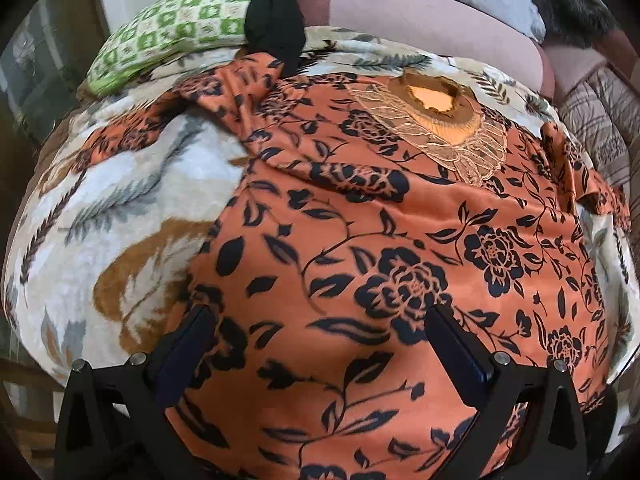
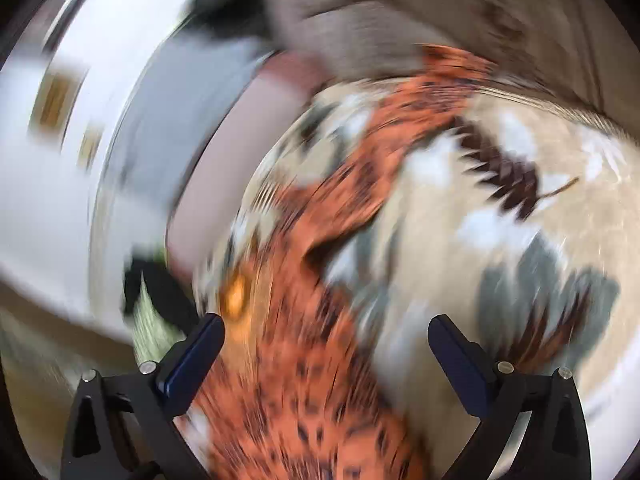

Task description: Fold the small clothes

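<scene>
An orange top with a black flower print (image 1: pixel 360 240) lies spread flat on a leaf-patterned blanket (image 1: pixel 100 220), its embroidered neckline (image 1: pixel 436 108) at the far end and sleeves out to both sides. My left gripper (image 1: pixel 320 328) is open and empty, just above the top's lower part. The right wrist view is heavily motion-blurred. It shows the same orange top (image 2: pixel 304 360) running under my right gripper (image 2: pixel 326 336), which is open and empty above the blanket (image 2: pixel 500 240).
A green checked pillow (image 1: pixel 172 28) with a black garment (image 1: pixel 276 12) on it lies at the far left. Pink cushions (image 1: pixel 420 16) line the back, and a striped brown quilt (image 1: pixel 600 128) lies at the right.
</scene>
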Demonstrator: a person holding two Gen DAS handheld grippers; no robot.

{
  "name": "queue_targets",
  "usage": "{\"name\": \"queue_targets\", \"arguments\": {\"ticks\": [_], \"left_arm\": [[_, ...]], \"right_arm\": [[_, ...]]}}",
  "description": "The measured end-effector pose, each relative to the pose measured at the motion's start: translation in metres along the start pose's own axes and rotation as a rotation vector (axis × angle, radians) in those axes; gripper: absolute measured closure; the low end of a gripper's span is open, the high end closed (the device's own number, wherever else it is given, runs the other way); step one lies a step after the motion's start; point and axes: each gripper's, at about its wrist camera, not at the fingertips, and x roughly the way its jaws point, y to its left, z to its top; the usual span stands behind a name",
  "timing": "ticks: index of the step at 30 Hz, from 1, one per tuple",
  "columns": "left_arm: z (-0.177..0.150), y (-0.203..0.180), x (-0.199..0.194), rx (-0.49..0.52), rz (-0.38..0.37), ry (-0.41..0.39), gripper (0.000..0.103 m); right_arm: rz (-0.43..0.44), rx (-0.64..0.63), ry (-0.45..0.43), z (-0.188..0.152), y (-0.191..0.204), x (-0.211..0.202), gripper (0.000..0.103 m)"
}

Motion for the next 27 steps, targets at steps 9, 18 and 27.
{"name": "queue_targets", "arguments": {"ticks": [9,18,27], "left_arm": [[0.032,-0.016,0.024,0.034,-0.003,-0.042,0.000],[0.024,0.001,0.073,-0.005,-0.030,0.032,0.000],[0.022,0.004,0.072,0.025,-0.070,0.003,0.000]], "right_arm": [[0.065,0.303,-0.014,0.124,-0.051,0.088,0.028],[0.022,0.335,-0.080,0.158,-0.070,0.135,0.058],[-0.121,-0.243,-0.184,0.150,0.076,0.103,0.091]]}}
